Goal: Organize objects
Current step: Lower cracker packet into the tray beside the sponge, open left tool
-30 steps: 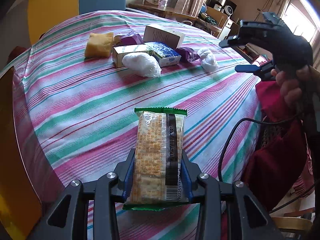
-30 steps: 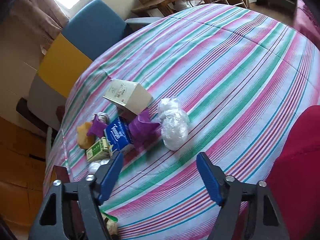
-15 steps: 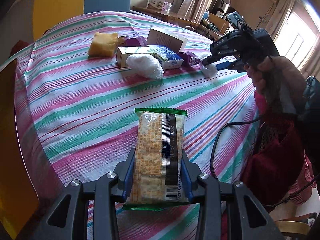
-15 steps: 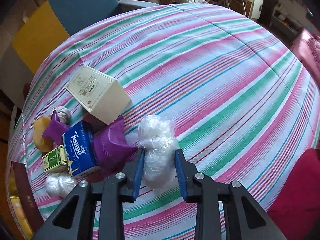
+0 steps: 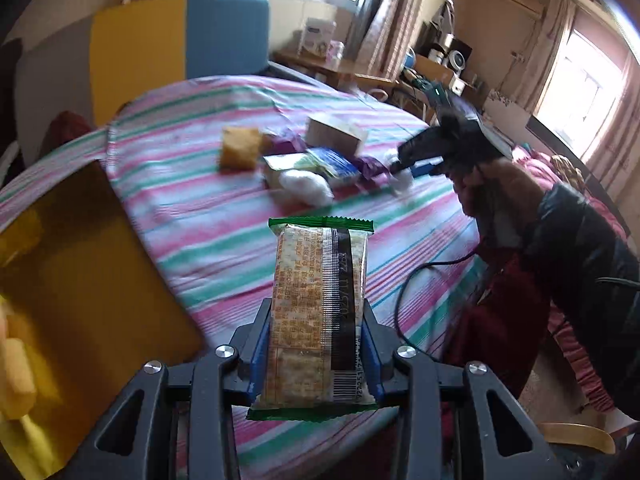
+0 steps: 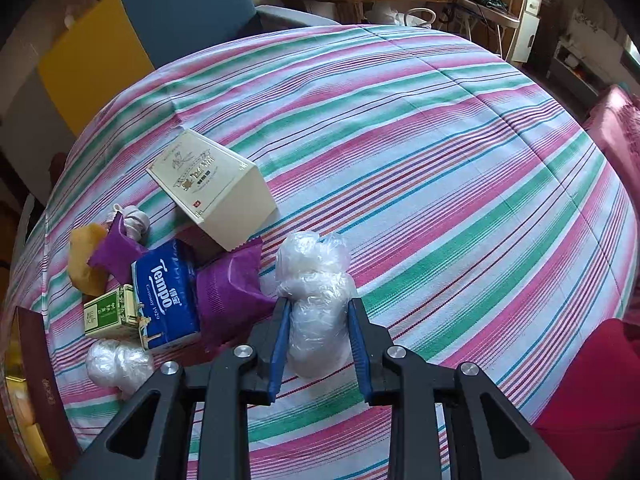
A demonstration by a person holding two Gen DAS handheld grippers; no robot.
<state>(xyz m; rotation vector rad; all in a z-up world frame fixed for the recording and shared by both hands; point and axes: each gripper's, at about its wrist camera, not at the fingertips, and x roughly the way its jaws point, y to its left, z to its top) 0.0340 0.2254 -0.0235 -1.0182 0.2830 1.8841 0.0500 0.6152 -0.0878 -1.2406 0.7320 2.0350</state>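
My left gripper [image 5: 316, 316] is shut on a cracker packet [image 5: 318, 300] with green ends, held above the striped tablecloth [image 5: 208, 240]. My right gripper [image 6: 318, 308] is shut on a clear plastic wrapped bundle [image 6: 316, 292] that rests on the cloth. Left of it lie a purple packet [image 6: 232, 288], a blue Tempo tissue pack [image 6: 168, 292], a green box [image 6: 108, 312], a cream box [image 6: 212, 188], a yellow sponge [image 6: 84, 260] and a second plastic bundle [image 6: 116, 362]. In the left wrist view the right gripper [image 5: 404, 166] reaches down at the pile's right end, held by a hand [image 5: 488, 188].
A yellow-lined box with a dark red rim [image 6: 36, 384] sits at the table's left edge, also seen as a gold container [image 5: 80, 288] in the left wrist view. Blue and yellow chairs [image 6: 184, 12] stand behind the table. A cable [image 5: 420, 280] hangs off the right edge.
My right gripper came down over the plastic bundle and shut on it. My left gripper rose and pulled back with the cracker packet, bringing the gold container into view.
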